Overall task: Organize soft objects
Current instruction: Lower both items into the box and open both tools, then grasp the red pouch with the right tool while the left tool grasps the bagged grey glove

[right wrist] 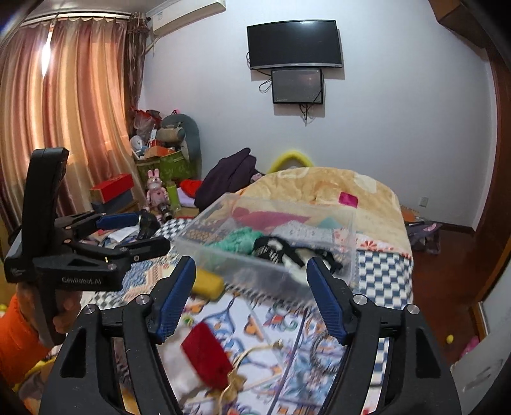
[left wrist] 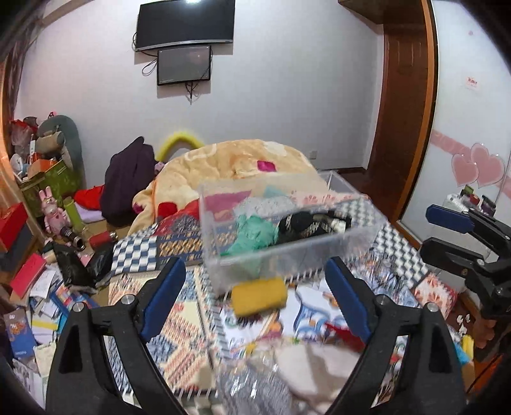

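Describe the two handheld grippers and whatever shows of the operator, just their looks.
Both are black plastic clamp frames with silver pivot bolts and blue ribbed pads. The left gripper shows white "GenRobot.AI" lettering on its side in the right wrist view. The right gripper matches it. The left hand is bare, with an orange sleeve. No cables show.

Both wrist cameras looked forward along their own fingers, down the patterned bedcover (left wrist: 179, 322) toward the far wall with the television (left wrist: 185, 24). The left view sat low and close over the near edge of the bed, the clear box (left wrist: 287, 242) straight ahead. The right view rode a little to the right, facing the same way, the box (right wrist: 271, 242) again ahead. Each caught the other: the right gripper (left wrist: 447, 230) at the left view's right edge, the left gripper (right wrist: 134, 231) at the right view's left. Shared ground was box, yellow sponge (left wrist: 258, 297), blanket (left wrist: 236, 162) and wall.
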